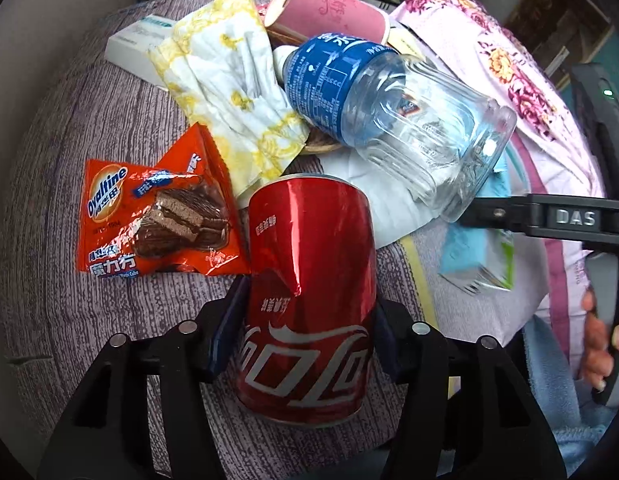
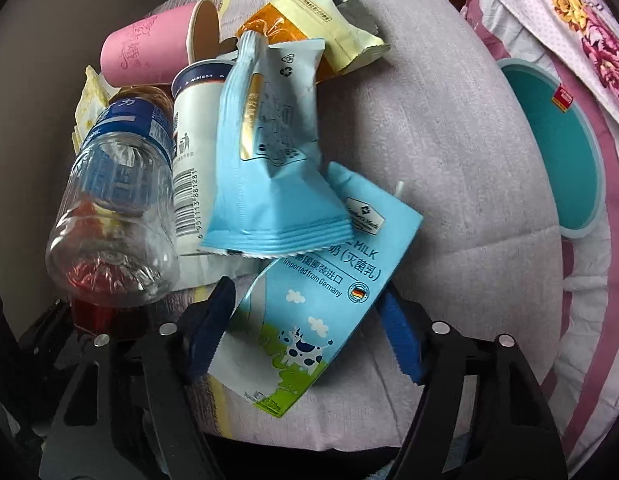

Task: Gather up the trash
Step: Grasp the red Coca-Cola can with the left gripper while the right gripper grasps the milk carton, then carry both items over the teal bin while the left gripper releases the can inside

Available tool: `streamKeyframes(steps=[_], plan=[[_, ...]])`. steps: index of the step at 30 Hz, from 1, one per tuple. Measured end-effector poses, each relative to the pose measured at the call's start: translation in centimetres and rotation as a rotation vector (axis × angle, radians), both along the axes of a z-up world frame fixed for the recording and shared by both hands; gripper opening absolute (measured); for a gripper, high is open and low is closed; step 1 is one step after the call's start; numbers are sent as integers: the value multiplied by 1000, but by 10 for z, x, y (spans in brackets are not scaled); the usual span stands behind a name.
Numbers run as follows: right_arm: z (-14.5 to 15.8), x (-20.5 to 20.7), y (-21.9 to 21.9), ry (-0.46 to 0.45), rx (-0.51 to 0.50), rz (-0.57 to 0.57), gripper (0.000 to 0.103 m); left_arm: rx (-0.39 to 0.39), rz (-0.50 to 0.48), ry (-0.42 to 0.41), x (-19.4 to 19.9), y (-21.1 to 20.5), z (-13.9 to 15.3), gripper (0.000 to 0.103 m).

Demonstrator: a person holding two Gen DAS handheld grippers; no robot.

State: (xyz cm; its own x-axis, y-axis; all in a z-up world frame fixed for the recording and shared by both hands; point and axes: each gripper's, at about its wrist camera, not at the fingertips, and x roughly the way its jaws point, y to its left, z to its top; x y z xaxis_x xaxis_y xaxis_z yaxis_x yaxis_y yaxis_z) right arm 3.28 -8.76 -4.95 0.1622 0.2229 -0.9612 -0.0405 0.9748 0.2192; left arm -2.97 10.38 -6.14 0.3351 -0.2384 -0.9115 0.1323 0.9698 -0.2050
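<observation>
A: Item one, left tongs [image 1: 309, 334]?
B: Pinching a dented red cola can [image 1: 307, 300], blue pads against its two sides. The can stands on the grey-patterned counter [image 1: 61, 208].

A: Around the can?
B: Orange Ovaltine wrapper [image 1: 157, 220] just left of it; yellow-and-white crumpled wrapper [image 1: 229, 100] behind; clear water bottle [image 1: 389, 108] with blue label lying on its side to the right rear; pink paper cup [image 1: 329, 12] tipped over at the back.

A: Right tongs [image 2: 305, 332]?
B: Spread, one blue finger each side of a light-blue milk carton [image 2: 321, 300] lying flat. Whether either pad touches the carton, I cannot tell.

A: Stacked on that carton?
B: A pale-blue snack pouch [image 2: 269, 152] overlapping its far end. Left of it, a white ALDI cup [image 2: 197, 128], then the same water bottle [image 2: 117, 200].

A: Other entries?
B: Yellow torn packet [image 2: 329, 28] at the rear; teal round bin [image 2: 557, 148] far right, beside floral fabric [image 2: 581, 28].
</observation>
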Motion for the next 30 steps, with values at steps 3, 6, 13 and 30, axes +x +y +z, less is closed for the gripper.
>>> streamKeyframes(steps=[3,6,13,30], plan=[[5,-7,-22,-12,-37,-9,62,15,-2,-1,-1,-2,0,63],[3,-11,-44,-2,-52,-41,62,8,0,8,-3,-3,2,56],[-8,-8,-42,1,-23,-46,67,4,6,-21,-17,1,29,56],[77,14,-150,-259,132,-202,53,-31,-91,-172,50,-95,128,56]])
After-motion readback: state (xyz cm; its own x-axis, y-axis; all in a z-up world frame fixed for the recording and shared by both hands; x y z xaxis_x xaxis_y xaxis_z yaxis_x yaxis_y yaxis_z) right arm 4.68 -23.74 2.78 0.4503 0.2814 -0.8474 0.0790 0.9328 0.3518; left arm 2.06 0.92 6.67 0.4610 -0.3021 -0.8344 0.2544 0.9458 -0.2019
